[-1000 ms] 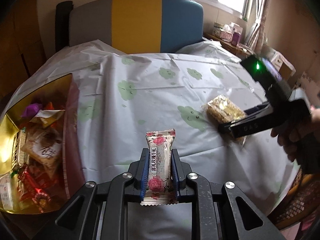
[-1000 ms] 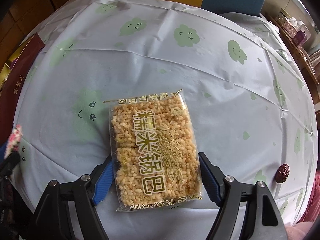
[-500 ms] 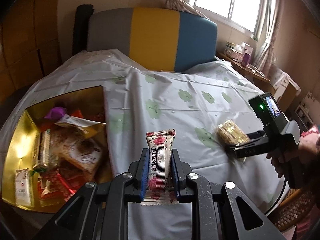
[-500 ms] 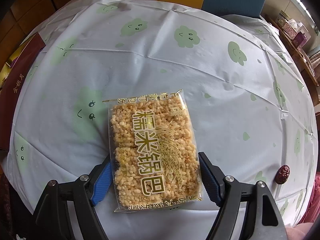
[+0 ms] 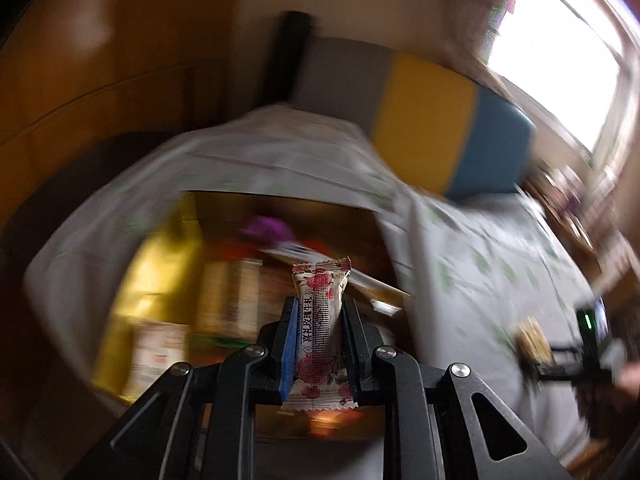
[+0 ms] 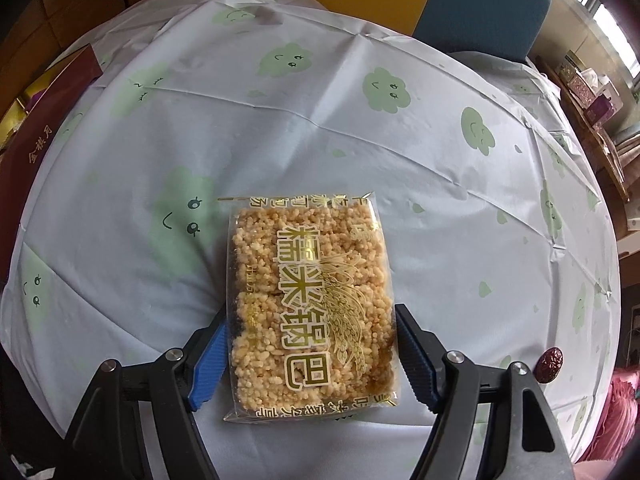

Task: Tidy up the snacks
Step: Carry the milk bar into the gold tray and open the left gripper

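Fingers of the left gripper (image 5: 318,344) pinch a slim rose-printed snack bar (image 5: 319,320) upright between the blue pads; it hangs over the open gold-lined box (image 5: 152,264) of mixed snacks at the bench's edge, that view blurred. The step in hand looks like delivery of the bar into the box; next comes lowering over a free spot and letting go. Fingers of the right gripper (image 6: 312,356) have just been closing on the rice-cracker packet (image 6: 310,300) lying flat on the cloud-print cloth (image 6: 320,120); the left pad seems to touch its edge, the right stands just clear, so a further squeeze is wanted before any lift; the clear crinkly film may slip. A red date (image 6: 551,364) lies apart near the bench's right rim.
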Available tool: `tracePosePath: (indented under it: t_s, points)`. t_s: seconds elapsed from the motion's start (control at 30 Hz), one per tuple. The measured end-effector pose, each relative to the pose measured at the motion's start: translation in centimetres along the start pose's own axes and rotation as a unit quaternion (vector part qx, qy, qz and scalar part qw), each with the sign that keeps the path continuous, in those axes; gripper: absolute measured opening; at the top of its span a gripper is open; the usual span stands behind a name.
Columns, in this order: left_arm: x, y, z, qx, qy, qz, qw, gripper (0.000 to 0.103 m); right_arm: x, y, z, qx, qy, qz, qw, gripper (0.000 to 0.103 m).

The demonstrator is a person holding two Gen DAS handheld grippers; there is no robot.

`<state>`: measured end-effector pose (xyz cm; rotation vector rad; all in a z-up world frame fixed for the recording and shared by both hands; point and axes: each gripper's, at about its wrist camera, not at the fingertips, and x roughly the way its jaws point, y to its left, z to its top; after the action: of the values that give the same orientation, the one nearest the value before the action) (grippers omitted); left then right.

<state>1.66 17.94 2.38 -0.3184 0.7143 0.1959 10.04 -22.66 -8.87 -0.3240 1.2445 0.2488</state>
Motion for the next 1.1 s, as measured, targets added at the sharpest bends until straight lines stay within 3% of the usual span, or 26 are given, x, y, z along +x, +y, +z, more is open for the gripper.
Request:
tracePosePath:
  t_s: [0.13,0.27,0.57,0.83,1.1]
  points:
    - [-0.3,4.8,0.4,-0.056,-0.001,0.039,0.9977,0.021,-0.2,0.6,0.0,-0.01,-0.004,-0.009,1.0,0.076]
    - [0.5,6.7,-0.5,-0.092,0.021,0.04,0.9947,0.021,-1.3,1.4,0.0,-0.013,-0.005,-0.013,1.0,0.076]
    - [3.9,3.3,-1.6,-0.065,0.056,0.013,0.9962,0.026,-1.5,1.6,-0.1,-0.013,-0.006,-0.013,1.0,0.076]
    - [6.3,3.3,-3.8,-0.038,0.095,0.054,0.9933,0.026,-1.6,1.4,0.0,-0.013,-0.006,-0.012,1.0,0.076]
    - [6.0,1.9,-4.4,0.0,0.084,0.076,0.9935,0.026,-1.5,1.4,0.1,-0.017,-0.005,-0.013,1.0,0.076]
